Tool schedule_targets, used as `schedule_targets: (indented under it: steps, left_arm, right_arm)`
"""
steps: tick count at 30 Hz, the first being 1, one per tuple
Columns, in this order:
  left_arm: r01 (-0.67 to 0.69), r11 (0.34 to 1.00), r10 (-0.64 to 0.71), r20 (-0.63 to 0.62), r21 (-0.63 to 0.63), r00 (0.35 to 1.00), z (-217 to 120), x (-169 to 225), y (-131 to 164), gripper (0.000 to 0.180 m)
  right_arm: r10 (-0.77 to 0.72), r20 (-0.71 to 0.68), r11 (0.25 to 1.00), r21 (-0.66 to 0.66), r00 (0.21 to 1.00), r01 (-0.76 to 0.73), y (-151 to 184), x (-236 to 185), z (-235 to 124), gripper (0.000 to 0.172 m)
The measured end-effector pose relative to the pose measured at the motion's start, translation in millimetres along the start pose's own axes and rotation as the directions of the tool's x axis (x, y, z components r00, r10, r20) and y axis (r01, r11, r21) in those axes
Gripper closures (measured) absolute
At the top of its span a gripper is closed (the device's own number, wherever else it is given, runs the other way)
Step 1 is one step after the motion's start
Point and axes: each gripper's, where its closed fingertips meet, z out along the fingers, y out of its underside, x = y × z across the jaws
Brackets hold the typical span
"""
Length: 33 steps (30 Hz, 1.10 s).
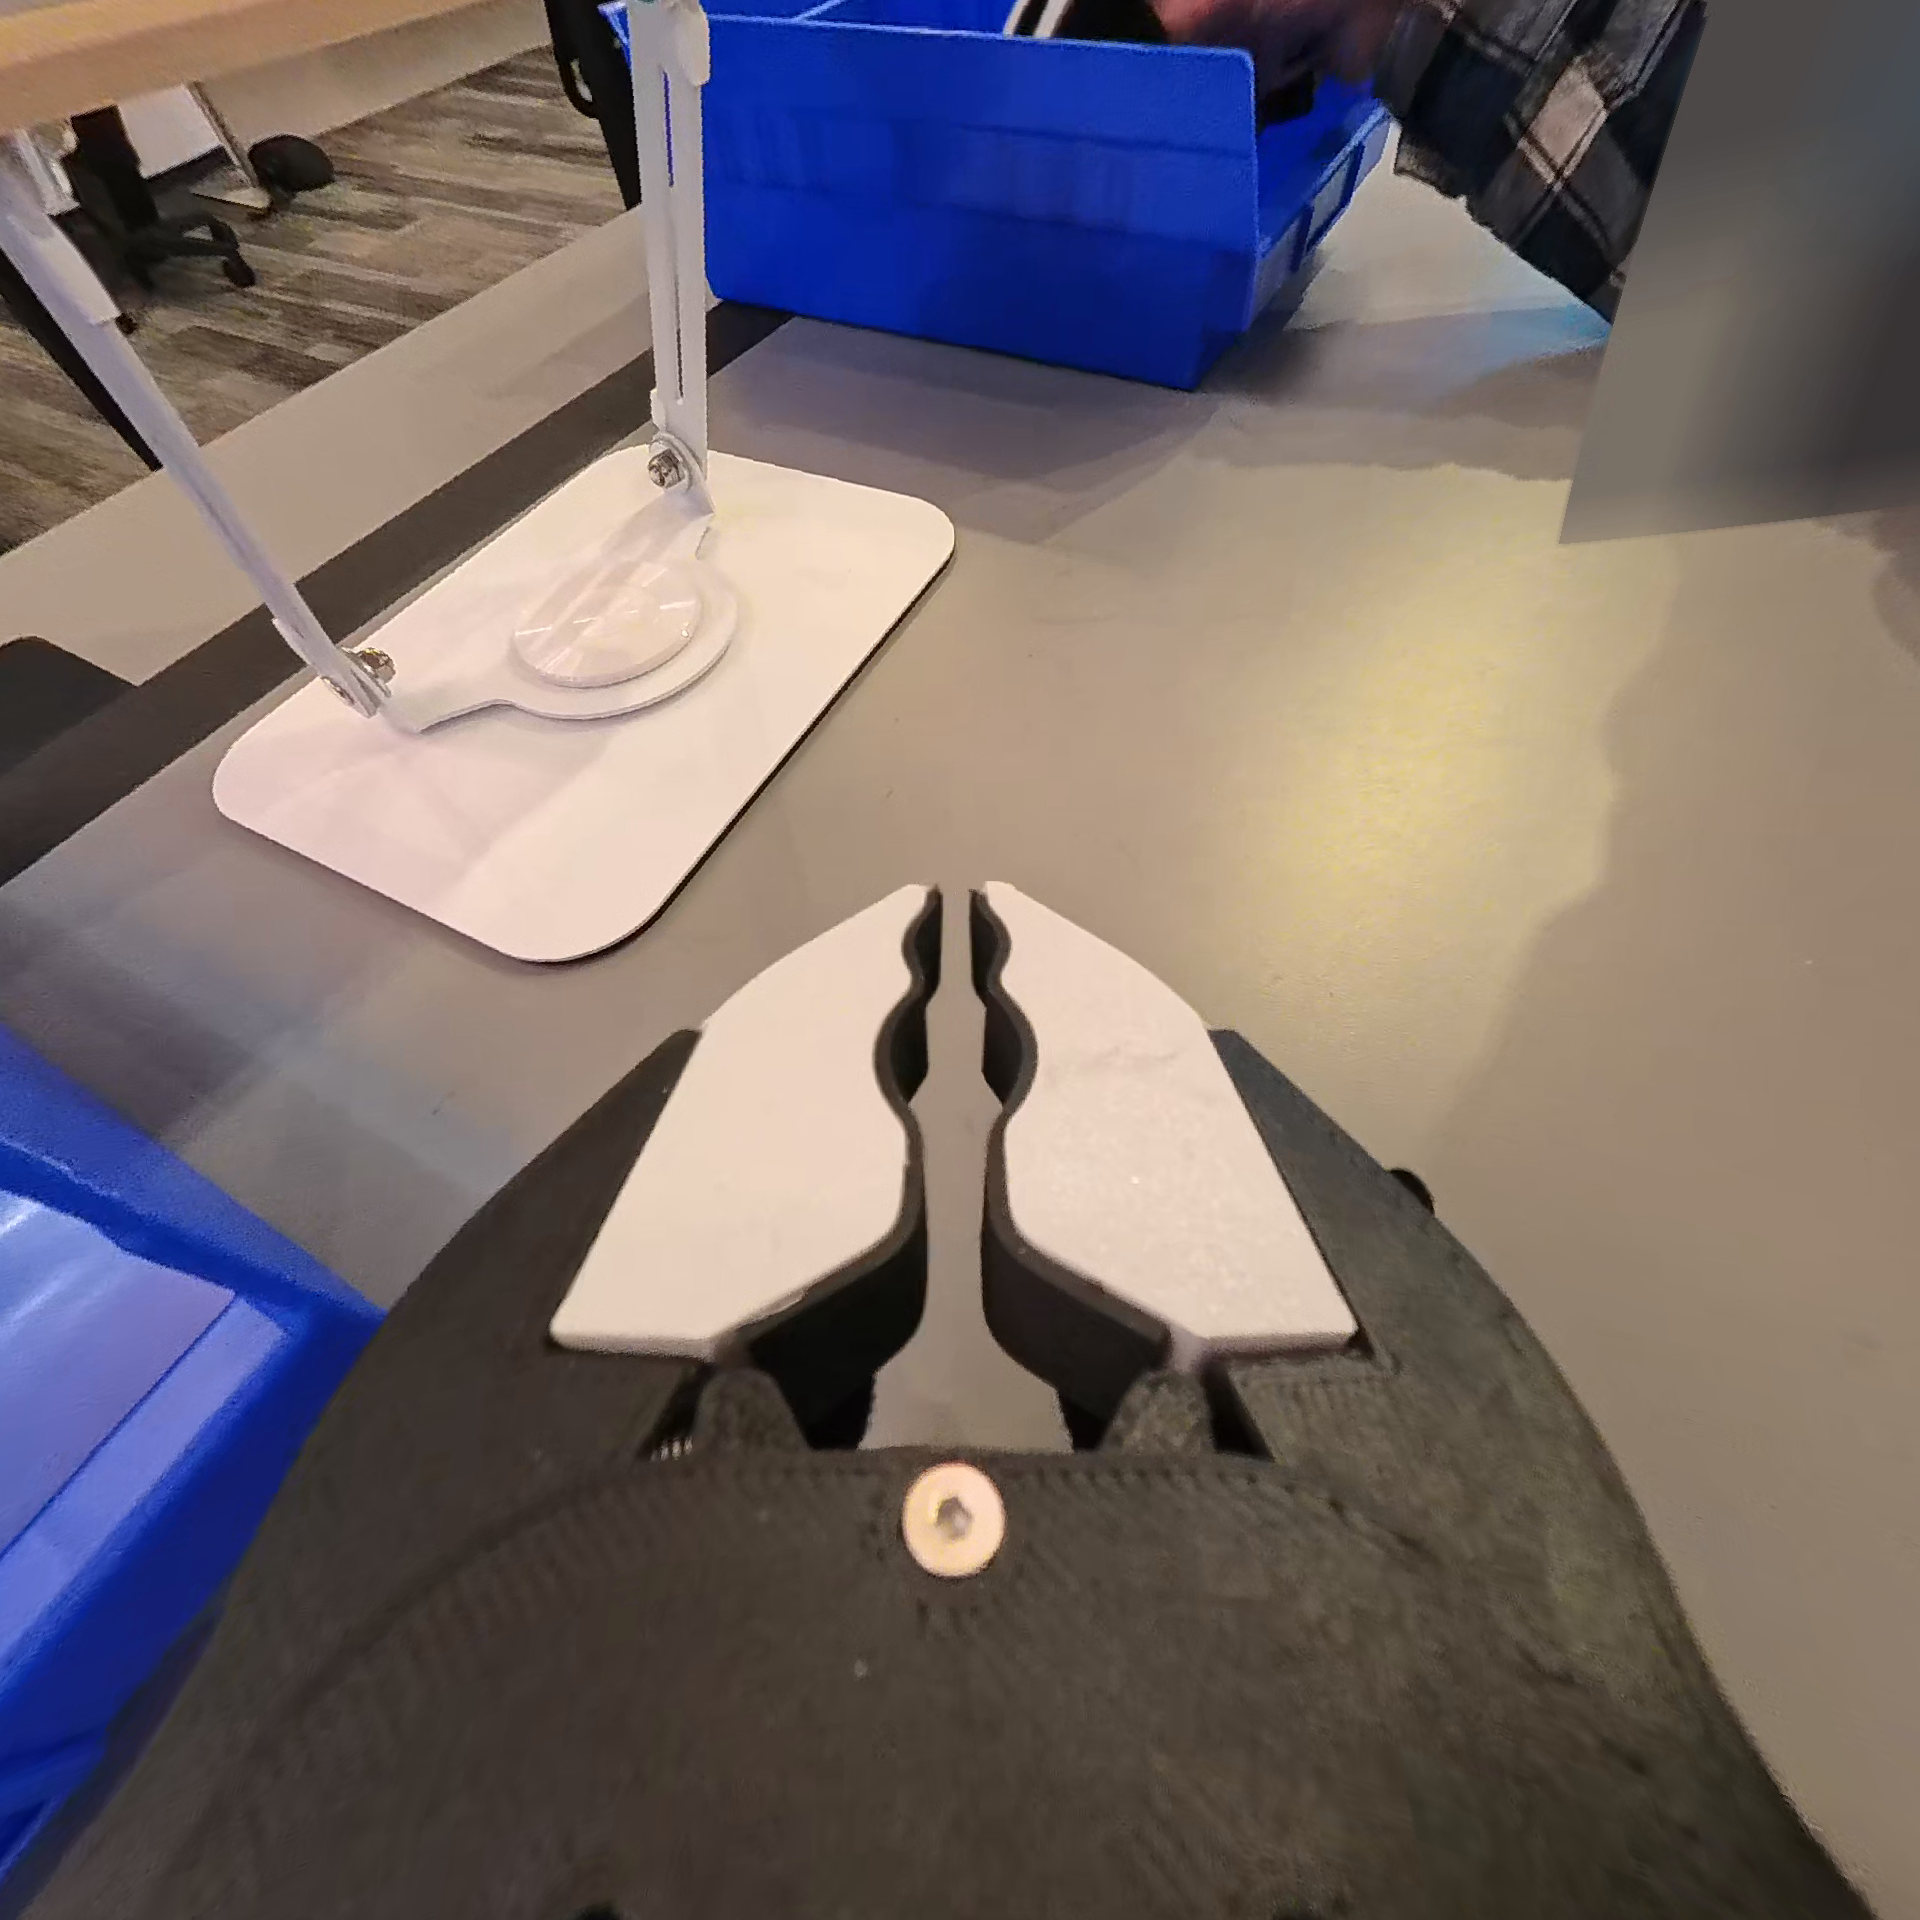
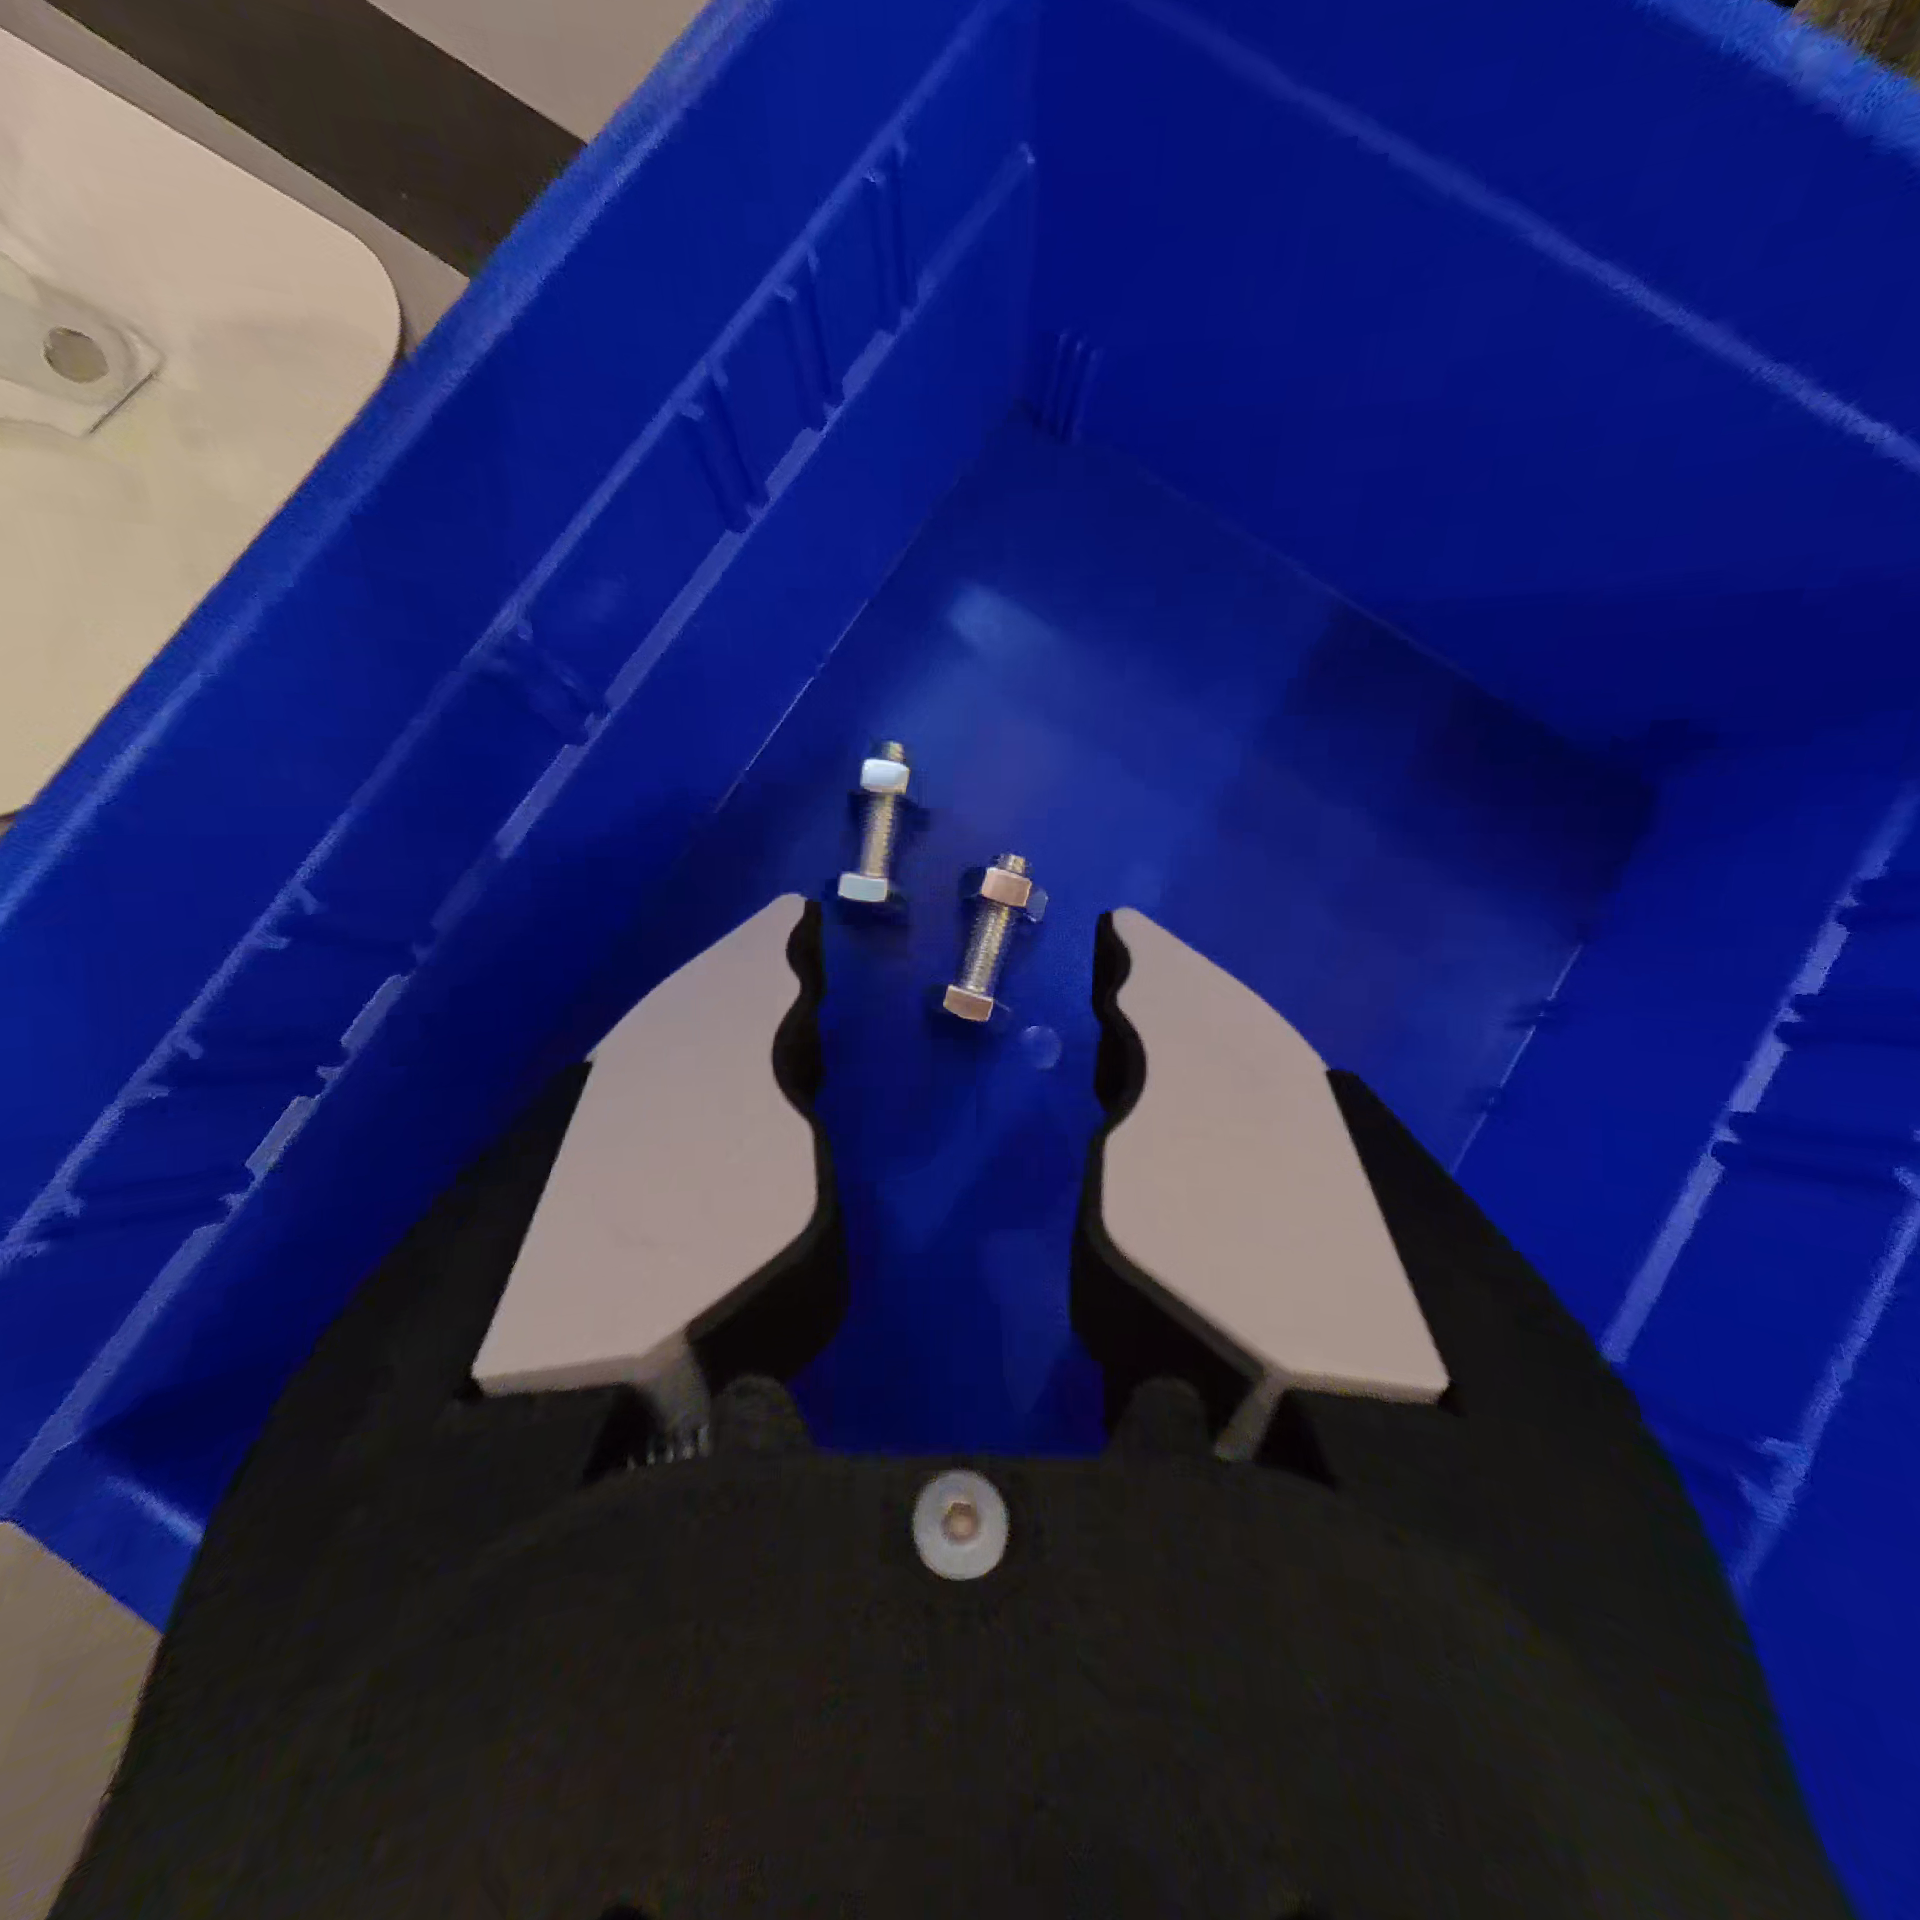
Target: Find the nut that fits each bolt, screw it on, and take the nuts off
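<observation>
Two silver bolts lie on the floor of a blue bin [image 2: 623, 520] in the right wrist view. The left bolt [image 2: 878, 831] has a nut near its far end. The right bolt [image 2: 987, 951] also carries a nut and lies just ahead of and between my right fingers. My right gripper [image 2: 958, 912] is wide open above the bin floor, and its pads touch neither bolt. In the left wrist view my left gripper [image 1: 954, 891] hovers over the grey table [image 1: 1247, 727]. Its fingertips stand a narrow slit apart with nothing between them.
A white stand with a flat base [image 1: 582, 727] and two slanted arms is on the table ahead left. A blue bin [image 1: 987, 208] stands at the far side with a person's plaid sleeve [image 1: 1538, 135] over it. Another blue bin [image 1: 125, 1351] is at my near left. One gripper's finger ends stand about 45 centimetres off the other's. The flat base [image 1: 582, 727] is closer to my left gripper, around 15 centimetres from its tips; the right tips are 30 centimetres off.
</observation>
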Motion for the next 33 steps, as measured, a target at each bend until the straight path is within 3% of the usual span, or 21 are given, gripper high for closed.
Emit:
schedule_targets:
  steps: [4,7,10,14,19,24,26,27,33]
  left_arm:
    - [-0.016,1.000,0.016,0.032,0.003,0.999,-8.5,-5.8,-3.1,0.174]
    - [-0.074,0.997,0.075,0.159,-0.016,0.984,-29.7,-29.5,-10.1,0.172]
    - [-0.120,0.991,0.133,0.292,-0.059,0.947,-62.5,-64.4,-21.6,0.168]
    - [-0.111,0.981,0.155,0.300,-0.159,0.941,-97.0,-104.5,-29.6,0.163]
    - [0.005,0.950,0.113,0.359,-0.312,0.927,-105.2,-178.3,-17.6,0.161]
    - [0.250,0.836,-0.013,0.438,-0.488,0.899,-83.9,-231.3,34.6,0.165]
    - [0.375,0.759,-0.110,0.464,-0.532,0.879,-78.0,-239.9,58.9,0.171]
    - [0.406,0.753,-0.135,0.482,-0.518,0.866,-74.9,-246.1,63.5,0.173]
    - [0.509,0.637,-0.148,0.556,-0.579,0.818,-75.1,-267.1,94.5,0.168]
  right_arm:
    - [-0.033,-0.098,0.992,0.121,0.995,0.044,-27.3,3.9,-31.2,0.138]
    - [-0.106,-0.207,0.953,0.260,0.972,0.159,-61.4,-9.6,-70.5,0.154]
    - [-0.205,-0.248,0.876,0.386,0.947,0.291,-92.8,-51.1,-104.5,0.165]
    - [-0.354,-0.162,0.740,0.553,0.921,0.382,-113.6,-139.1,-126.5,0.172]
    - [-0.430,0.113,0.706,0.661,0.896,0.255,-101.5,-233.7,-106.0,0.172]
    - [-0.498,0.232,0.712,0.660,0.836,0.241,-73.0,-292.1,-60.6,0.172]
    - [-0.533,0.255,0.717,0.643,0.806,0.270,-61.6,-309.0,-46.6,0.172]
    - [-0.541,0.273,0.722,0.636,0.796,0.273,-57.2,-315.1,-42.0,0.172]
    - [-0.565,0.336,0.741,0.609,0.754,0.284,-38.7,-329.9,-27.2,0.172]
